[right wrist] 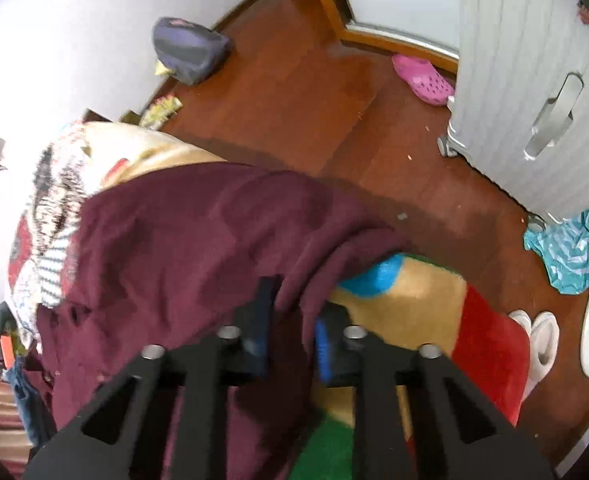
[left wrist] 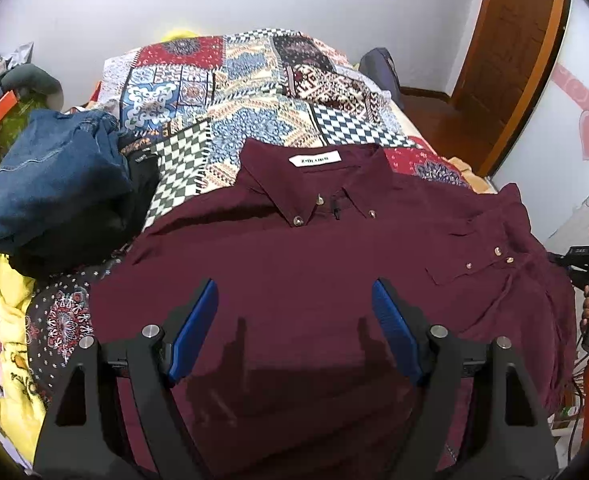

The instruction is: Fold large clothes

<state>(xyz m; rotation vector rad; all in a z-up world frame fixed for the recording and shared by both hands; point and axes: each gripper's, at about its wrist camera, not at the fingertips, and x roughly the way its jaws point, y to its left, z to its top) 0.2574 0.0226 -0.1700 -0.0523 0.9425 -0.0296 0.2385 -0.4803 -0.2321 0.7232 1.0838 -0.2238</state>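
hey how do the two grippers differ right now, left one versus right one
The left gripper is open, its blue pads spread wide above the maroon shirt; the right gripper is shut on the shirt's edge. The left holds nothing and sits over the bed; the right sits at the bedside above a colourful rug. Both have black frames.

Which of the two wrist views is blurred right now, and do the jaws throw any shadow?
Left wrist view: sharp, the collar label on the maroon shirt crisp, jaw shadows falling on the cloth. Right wrist view: motion-smeared, the bedspread streaked, the right gripper soft around the pinched shirt.
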